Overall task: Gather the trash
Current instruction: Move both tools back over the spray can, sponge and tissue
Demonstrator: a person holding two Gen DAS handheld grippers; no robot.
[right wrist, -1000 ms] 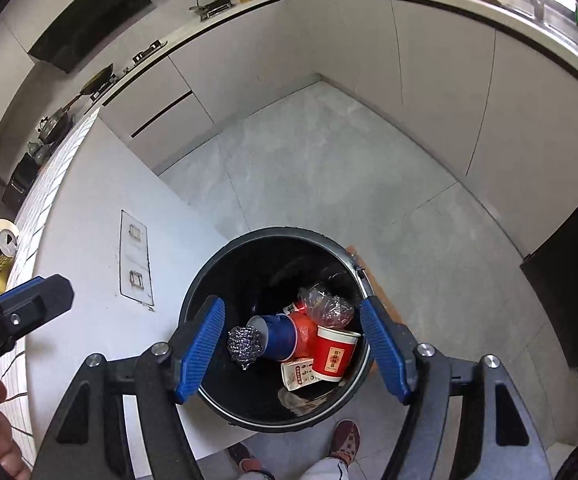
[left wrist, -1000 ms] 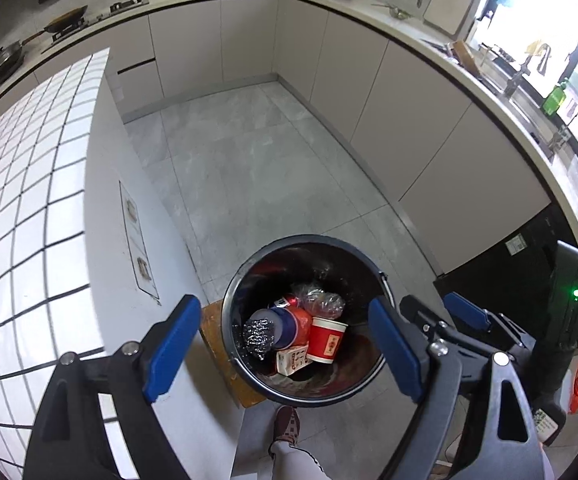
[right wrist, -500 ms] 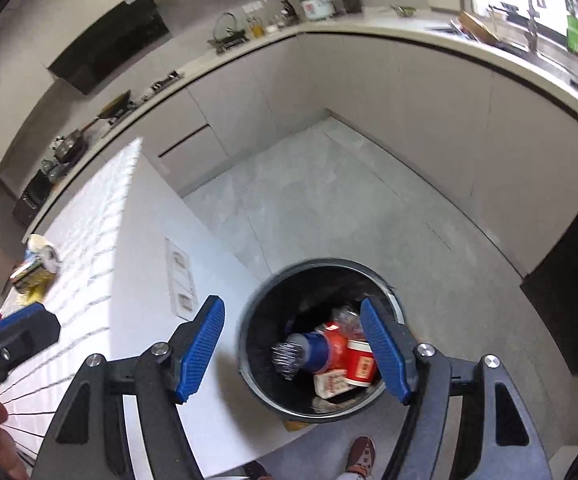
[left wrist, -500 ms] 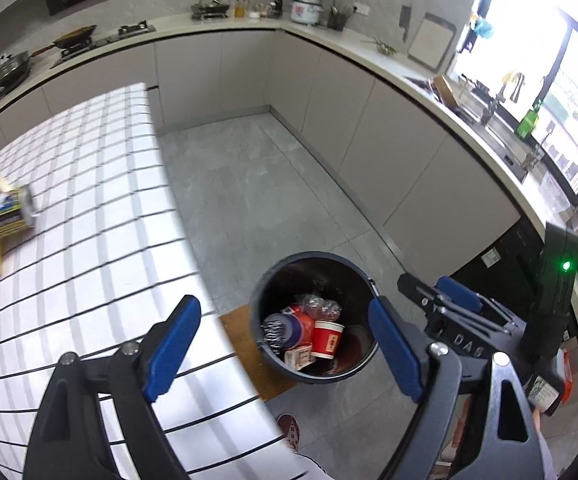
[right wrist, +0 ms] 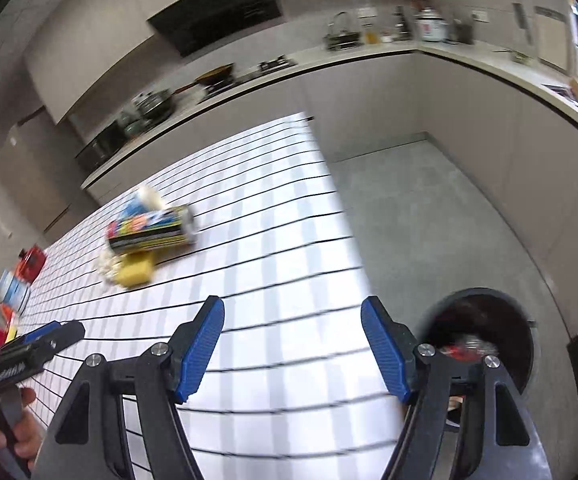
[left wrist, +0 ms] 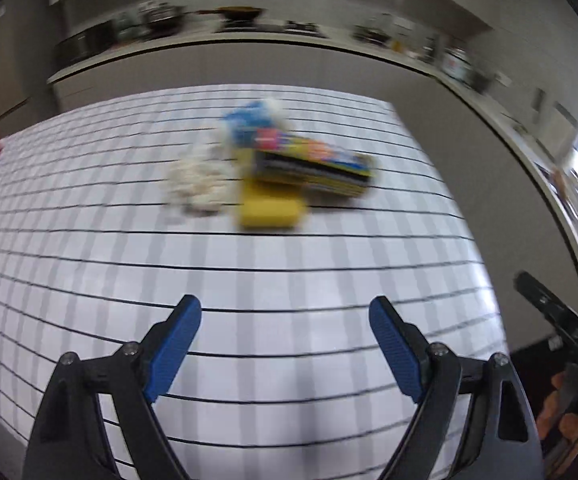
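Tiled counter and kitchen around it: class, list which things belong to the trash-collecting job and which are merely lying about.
Part of the job:
- snack tube
- yellow sponge
- white crumpled wad
- bin, already holding trash
- left gripper and right gripper, both open and empty

Just lying about:
- pans on the stove
- rice cooker
- range hood

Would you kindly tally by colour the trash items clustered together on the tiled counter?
Yellow: 1, the yellow sponge-like block
White: 1, the crumpled white wad
Multicoloured: 1, the printed can
Blue and white: 1, the blue-and-white wrapper
Total: 4, though blur makes the cluster hard to separate.
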